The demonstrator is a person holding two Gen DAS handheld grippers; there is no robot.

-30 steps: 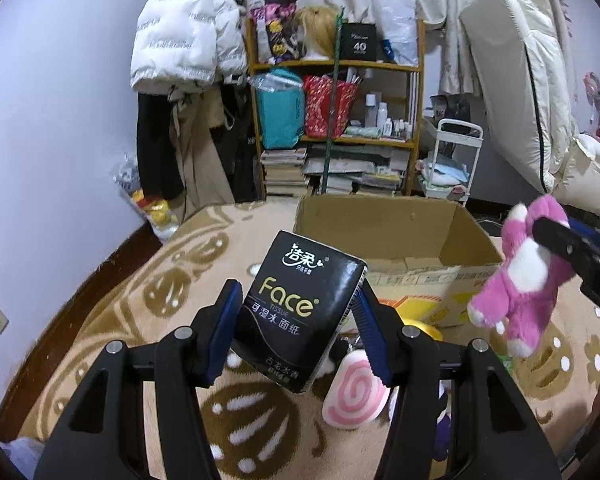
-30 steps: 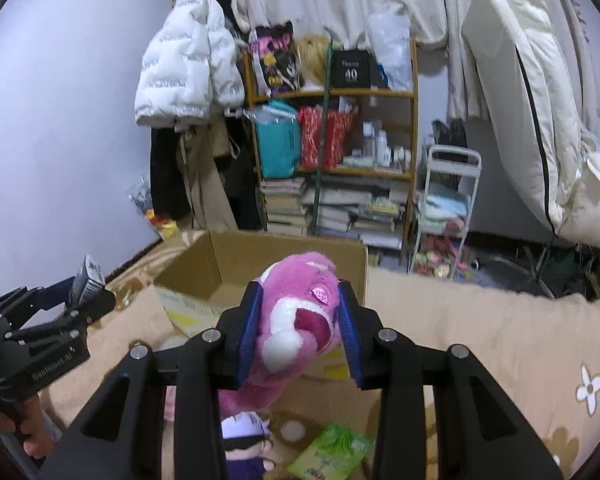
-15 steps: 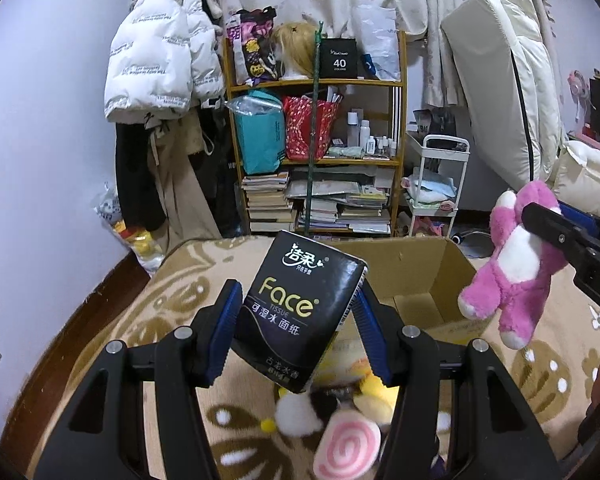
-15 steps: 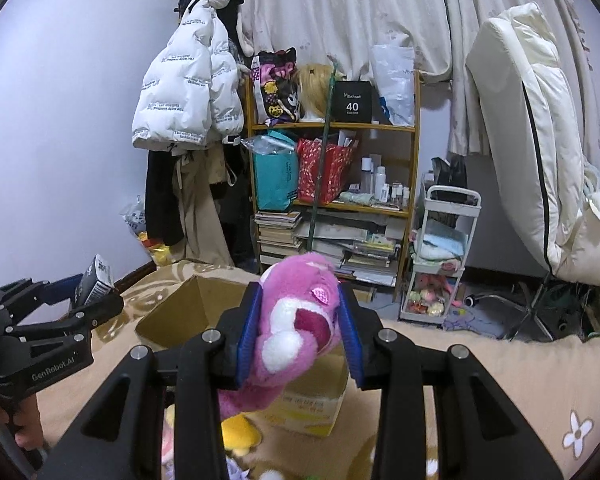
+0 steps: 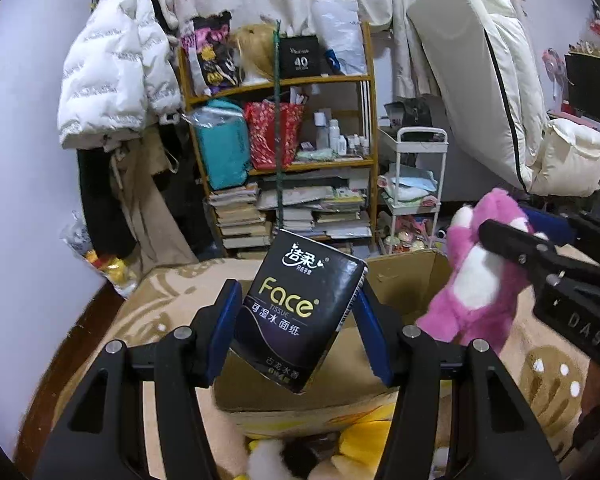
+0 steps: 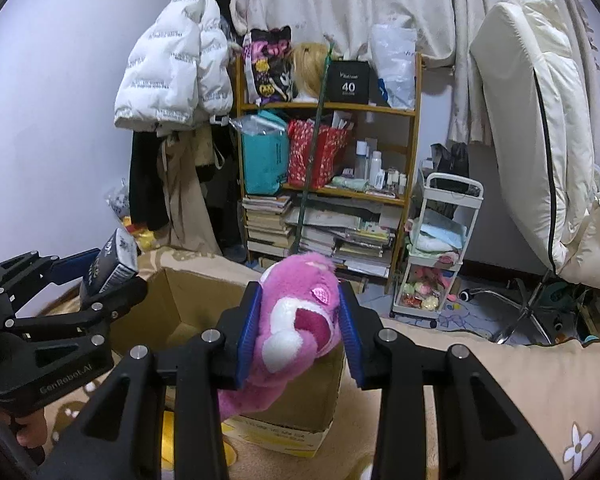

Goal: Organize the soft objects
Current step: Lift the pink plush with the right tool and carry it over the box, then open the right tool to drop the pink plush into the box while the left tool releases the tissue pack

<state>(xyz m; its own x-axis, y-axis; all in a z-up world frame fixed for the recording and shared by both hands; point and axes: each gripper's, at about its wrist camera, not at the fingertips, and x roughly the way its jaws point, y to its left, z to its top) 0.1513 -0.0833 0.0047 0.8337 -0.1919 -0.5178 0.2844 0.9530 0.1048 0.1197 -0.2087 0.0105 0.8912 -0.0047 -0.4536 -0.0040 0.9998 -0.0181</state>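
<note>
Box (image 6: 188, 300) looks empty so far: L gripper (image 5: 296, 320) clamps tissue pack (image 5: 300, 308) over its near edge, R gripper (image 6: 298, 328) pinches pink plush (image 6: 296, 320) above it, w/ more toys (image 5: 364, 436) on rug, unsorted.

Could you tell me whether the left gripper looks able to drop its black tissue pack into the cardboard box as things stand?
Probably yes: the left gripper holds the black tissue pack just before the open cardboard box, with nothing between. The pink plush toy hangs off to the right.
</note>
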